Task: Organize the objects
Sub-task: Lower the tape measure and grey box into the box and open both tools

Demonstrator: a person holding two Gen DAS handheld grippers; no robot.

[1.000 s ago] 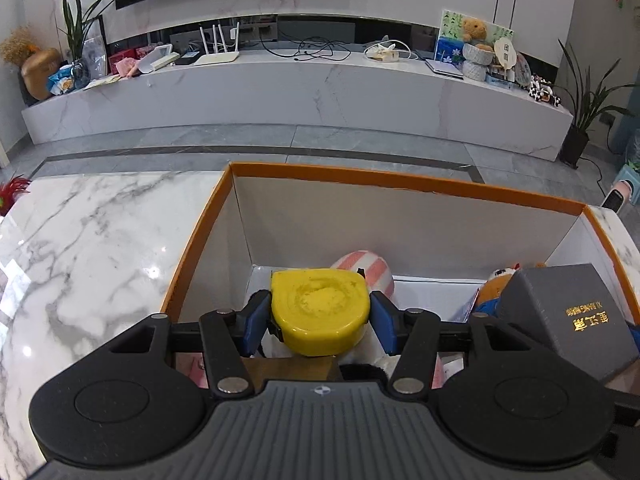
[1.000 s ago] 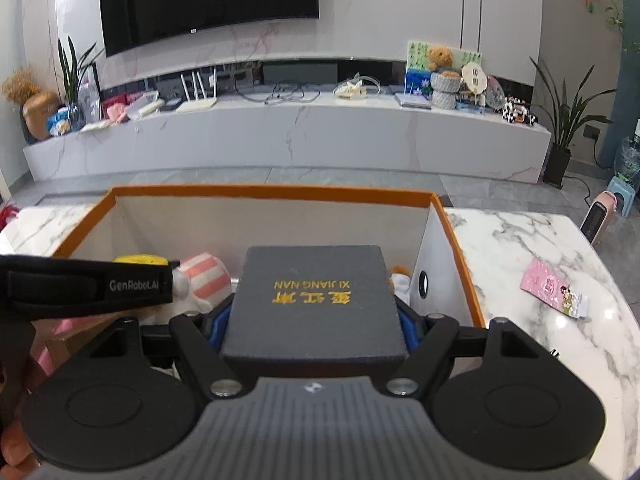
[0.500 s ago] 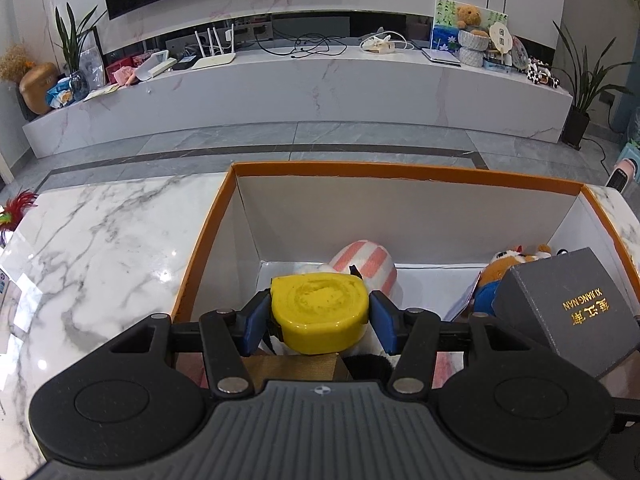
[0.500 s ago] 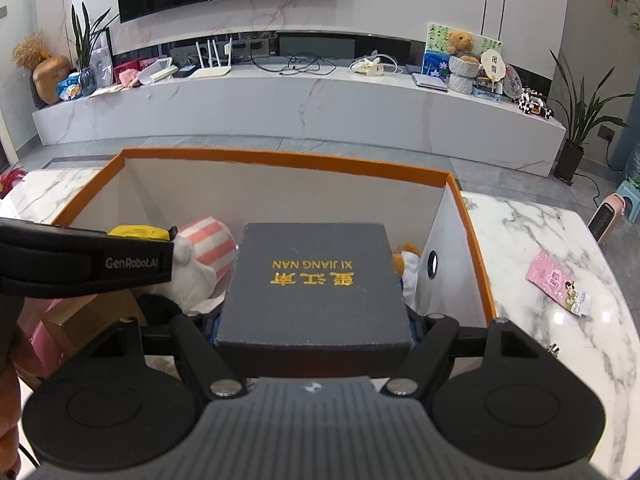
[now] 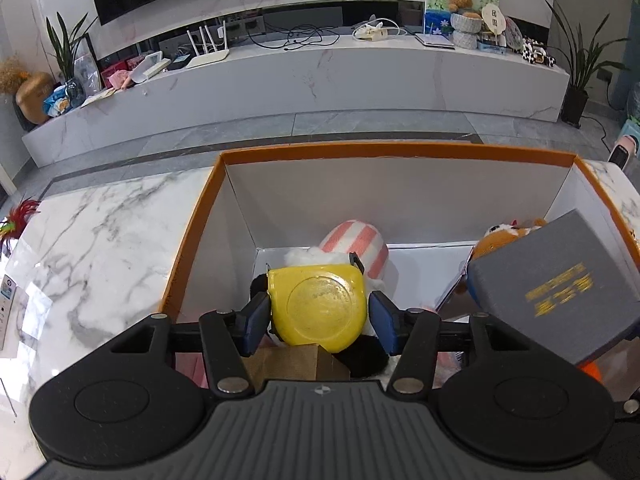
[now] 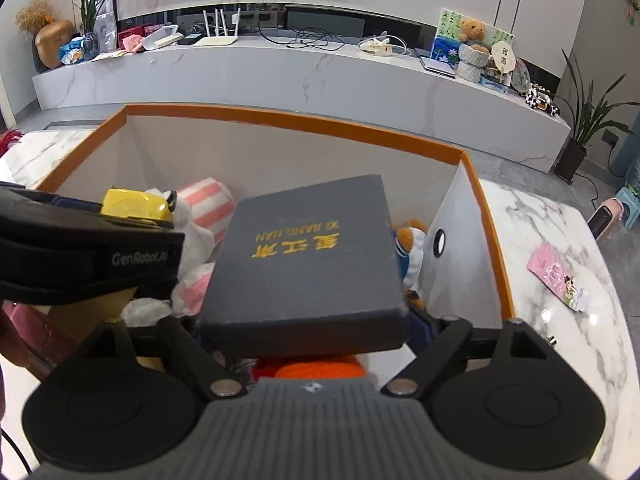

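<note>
An orange-rimmed white box (image 5: pixel 384 151) stands on the marble table and holds plush toys. My left gripper (image 5: pixel 319 316) is over its left part with a yellow tape measure (image 5: pixel 318 307) between the blue pads; small gaps show at both sides. My right gripper (image 6: pixel 304 320) holds a grey gift box (image 6: pixel 308 260) with gold lettering, tilted, over the box's right part; its fingers are hidden under it. The grey box also shows in the left wrist view (image 5: pixel 556 284). The tape measure (image 6: pixel 134 205) and left gripper body (image 6: pixel 88 256) show in the right wrist view.
Inside the box lie a pink-striped white plush (image 5: pixel 354 246), an orange plush (image 5: pixel 508 232), a brown carton (image 5: pixel 296 362) and an orange knitted item (image 6: pixel 316 368). A pink packet (image 6: pixel 556 276) lies on the table to the right. A TV bench stands behind.
Both grippers have moved lower into the box. The left pads have parted slightly from the tape measure. The grey box has tilted and turned to the left.
</note>
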